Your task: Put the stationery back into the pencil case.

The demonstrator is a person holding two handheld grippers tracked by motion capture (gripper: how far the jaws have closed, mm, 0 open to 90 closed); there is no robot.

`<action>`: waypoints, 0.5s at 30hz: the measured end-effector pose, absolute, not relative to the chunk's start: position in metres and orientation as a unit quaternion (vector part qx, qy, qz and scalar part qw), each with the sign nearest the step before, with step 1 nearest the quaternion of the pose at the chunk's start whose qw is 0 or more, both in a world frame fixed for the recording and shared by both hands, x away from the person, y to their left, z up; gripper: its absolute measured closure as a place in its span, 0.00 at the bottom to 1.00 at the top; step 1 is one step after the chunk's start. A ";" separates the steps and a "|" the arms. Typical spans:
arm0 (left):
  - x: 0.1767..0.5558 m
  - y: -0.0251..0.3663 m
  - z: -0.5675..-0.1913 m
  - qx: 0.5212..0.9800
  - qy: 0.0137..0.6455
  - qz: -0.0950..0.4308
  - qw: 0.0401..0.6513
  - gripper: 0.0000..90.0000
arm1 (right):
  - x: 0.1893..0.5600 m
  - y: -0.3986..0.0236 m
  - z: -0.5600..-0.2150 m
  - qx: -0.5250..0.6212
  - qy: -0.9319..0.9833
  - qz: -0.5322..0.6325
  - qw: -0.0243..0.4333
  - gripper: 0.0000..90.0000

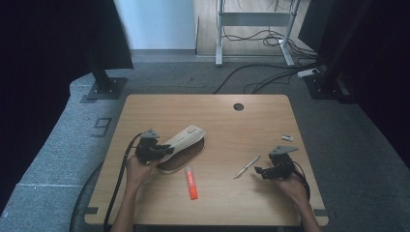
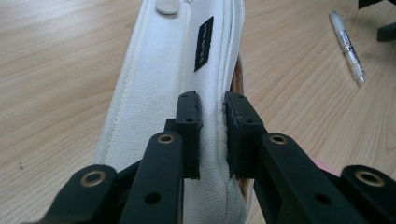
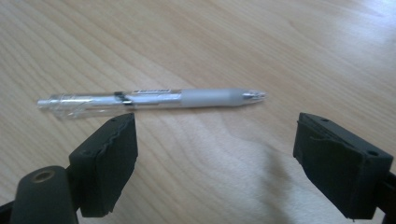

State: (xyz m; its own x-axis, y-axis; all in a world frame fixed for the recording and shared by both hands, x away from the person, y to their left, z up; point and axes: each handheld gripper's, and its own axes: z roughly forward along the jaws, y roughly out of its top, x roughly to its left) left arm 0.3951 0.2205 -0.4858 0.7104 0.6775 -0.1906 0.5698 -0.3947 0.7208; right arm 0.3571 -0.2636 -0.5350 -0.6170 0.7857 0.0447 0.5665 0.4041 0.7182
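wooden table [image 1: 212,203] | left gripper [image 2: 212,135] clamps the soft canvas pencil case [image 2: 177,79] edge | right gripper [image 3: 215,161] wide open, just short of the clear pen [image 3: 154,99] | light, slick; best pinched mid-barrel

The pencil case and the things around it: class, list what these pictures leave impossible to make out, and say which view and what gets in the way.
- Pencil case contents: left gripper view, white fabric covers them.
- Black label wording: left gripper view, too small.
- Orange marker print: high view, too small.
- Small white object near the table's right edge: high view, too small to identify.
- Pen label: right gripper view, blurred.
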 end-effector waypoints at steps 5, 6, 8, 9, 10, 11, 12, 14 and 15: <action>0.395 0.220 -0.486 0.834 0.373 0.067 0.402 0.85 | 0.364 -0.269 -0.531 0.409 0.826 0.353 0.161 0.16; 0.395 0.220 -0.486 0.834 0.372 0.068 0.401 0.85 | 0.365 -0.271 -0.530 0.409 0.825 0.354 0.163 0.16; 0.395 0.220 -0.486 0.834 0.372 0.068 0.402 0.85 | 0.366 -0.272 -0.530 0.410 0.824 0.355 0.163 0.16; 0.395 0.220 -0.486 0.834 0.372 0.068 0.402 0.85 | 0.367 -0.273 -0.529 0.411 0.823 0.354 0.166 0.17; 0.395 0.220 -0.486 0.834 0.373 0.068 0.402 0.85 | 0.369 -0.274 -0.528 0.412 0.823 0.353 0.169 0.17; 0.395 0.220 -0.486 0.834 0.372 0.067 0.402 0.85 | 0.370 -0.275 -0.528 0.412 0.823 0.352 0.171 0.18; 0.395 0.220 -0.486 0.834 0.372 0.067 0.402 0.85 | 0.371 -0.277 -0.527 0.414 0.821 0.353 0.173 0.18; 0.395 0.220 -0.486 0.834 0.373 0.067 0.402 0.85 | 0.373 -0.279 -0.525 0.415 0.820 0.352 0.176 0.19; 0.395 0.220 -0.486 0.834 0.373 0.067 0.402 0.85 | 0.374 -0.280 -0.524 0.414 0.820 0.353 0.179 0.19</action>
State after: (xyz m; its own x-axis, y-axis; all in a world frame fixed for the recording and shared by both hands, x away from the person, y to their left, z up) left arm 0.3951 0.2199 -0.4863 0.7134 0.6751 -0.1878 0.5672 -0.3990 0.7205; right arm 0.3741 -0.2801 -0.5238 -0.5929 0.8053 -0.0006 0.5533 0.4080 0.7262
